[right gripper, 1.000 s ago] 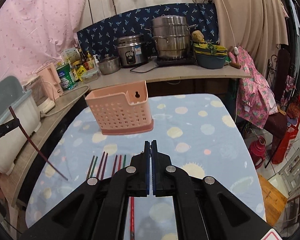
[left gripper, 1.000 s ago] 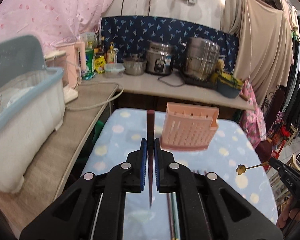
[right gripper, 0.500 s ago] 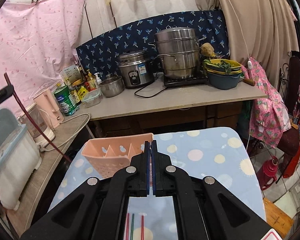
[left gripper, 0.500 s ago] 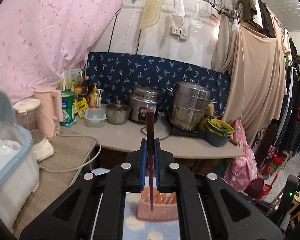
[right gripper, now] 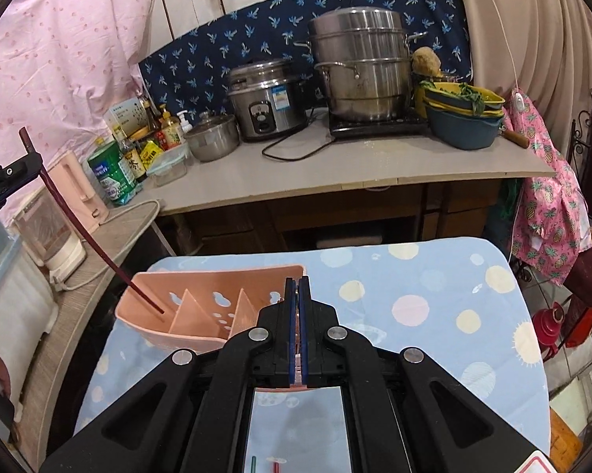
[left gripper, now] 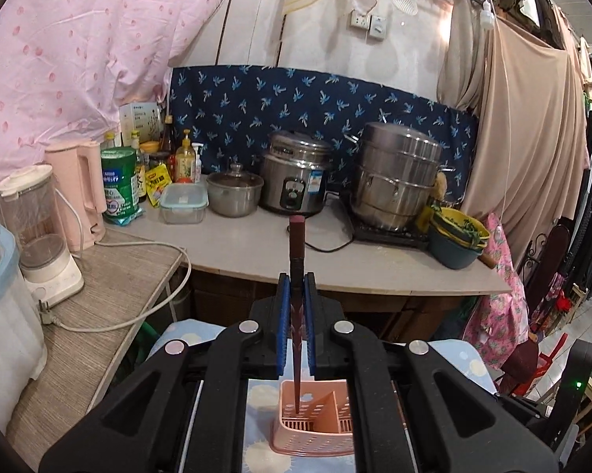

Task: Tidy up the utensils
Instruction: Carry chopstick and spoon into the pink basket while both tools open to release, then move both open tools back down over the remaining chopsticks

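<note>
Chopstick [left gripper: 296,260], dark maroon, clamped upright between the blue pads of the left tongs [left gripper: 296,307]; its narrow tip hangs over the leftmost compartment of the pink caddy [right gripper: 201,307], apparently just inside the rim. In the right-wrist view the stick slants from the left tongs [right gripper: 24,161] down to that compartment. Right tongs [right gripper: 296,315] are closed, with a thin object that cannot be identified between the pads, poised over the caddy's right end. To seat the stick well, judge: keep it near vertical, lower it clear of the divider walls, and release only when the tip nears the floor, since a slim, smooth, tapered rod may tip or bounce out. Caddy is moulded plastic, perforated with round holes along its walls and slots in its base, split by slanted partitions; light, so likely to slide if nudged. It stands on the surface [right gripper: 433,283], covered by a pale blue cloth printed with soft dots and suns. Two more thin sticks [right gripper: 264,463] lie near the right tongs' base.
</note>
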### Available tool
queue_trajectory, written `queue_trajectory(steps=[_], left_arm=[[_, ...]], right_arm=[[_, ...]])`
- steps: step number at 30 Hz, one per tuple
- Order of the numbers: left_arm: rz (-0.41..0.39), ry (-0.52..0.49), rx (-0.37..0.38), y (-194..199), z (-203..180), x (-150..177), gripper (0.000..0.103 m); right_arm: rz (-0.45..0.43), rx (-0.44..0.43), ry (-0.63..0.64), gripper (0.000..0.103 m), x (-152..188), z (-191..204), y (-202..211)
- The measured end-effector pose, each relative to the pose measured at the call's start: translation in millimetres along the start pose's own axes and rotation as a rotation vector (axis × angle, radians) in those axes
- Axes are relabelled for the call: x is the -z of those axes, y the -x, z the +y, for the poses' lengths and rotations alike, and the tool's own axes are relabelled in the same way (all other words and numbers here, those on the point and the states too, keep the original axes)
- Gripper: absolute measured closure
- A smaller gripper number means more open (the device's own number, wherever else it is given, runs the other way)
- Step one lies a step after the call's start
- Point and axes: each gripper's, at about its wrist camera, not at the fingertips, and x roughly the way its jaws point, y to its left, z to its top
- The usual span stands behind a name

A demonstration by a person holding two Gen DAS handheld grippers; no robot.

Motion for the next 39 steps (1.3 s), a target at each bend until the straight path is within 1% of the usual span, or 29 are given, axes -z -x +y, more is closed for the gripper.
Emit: queue_trajectory(steps=[3, 6, 14, 15, 17, 19, 21, 23, 27, 32, 36, 39], left_arm=[[0.03, 0.014, 0.0, -10, 7, 7, 0.096], [0.04, 0.023, -0.005, -15, 12, 15, 0.096], [0.071, 0.032, 0.004, -20, 17, 28, 0.096], [0.072, 0.036, 0.0, -20, 17, 29, 0.094], [0.07, 0.042, 0.006, -18, 17, 29, 0.092], [0.069, 0.04, 0.0, -16, 17, 29, 0.083], [0.063, 0.043, -0.008, -12, 18, 29, 0.069], [0.054, 0.047, -0.012, -7, 20, 29, 0.068], [0.053, 0.053, -0.019, 7, 24, 35, 0.067], [0.064, 0.053, -0.023, 34, 30, 53, 0.067], [0.089, 0.042, -0.031, 60, 35, 82, 0.067], [0.128, 0.026, -0.042, 76, 39, 109, 0.067]], right_arm=[[0.004, 0.002, 0.005, 0.101, 2, 0, -9], [0.014, 0.0, -0.002, 0.101, 4, -1, -14], [0.026, -0.004, 0.023, 0.1, 11, 2, -15], [0.022, -0.005, 0.018, 0.1, 11, 2, -15], [0.014, -0.004, 0.015, 0.097, 11, 2, -12], [0.001, -0.003, 0.011, 0.094, 11, 3, -7], [-0.01, -0.007, 0.004, 0.087, 11, 2, -1], [-0.022, -0.01, 0.003, 0.082, 12, 2, 7], [-0.034, -0.023, 0.002, 0.079, 18, 3, 26], [-0.031, -0.023, 0.022, 0.076, 42, 5, 54], [-0.02, -0.014, 0.034, 0.076, 72, 5, 80], [-0.007, -0.004, 0.038, 0.075, 99, 3, 99]])
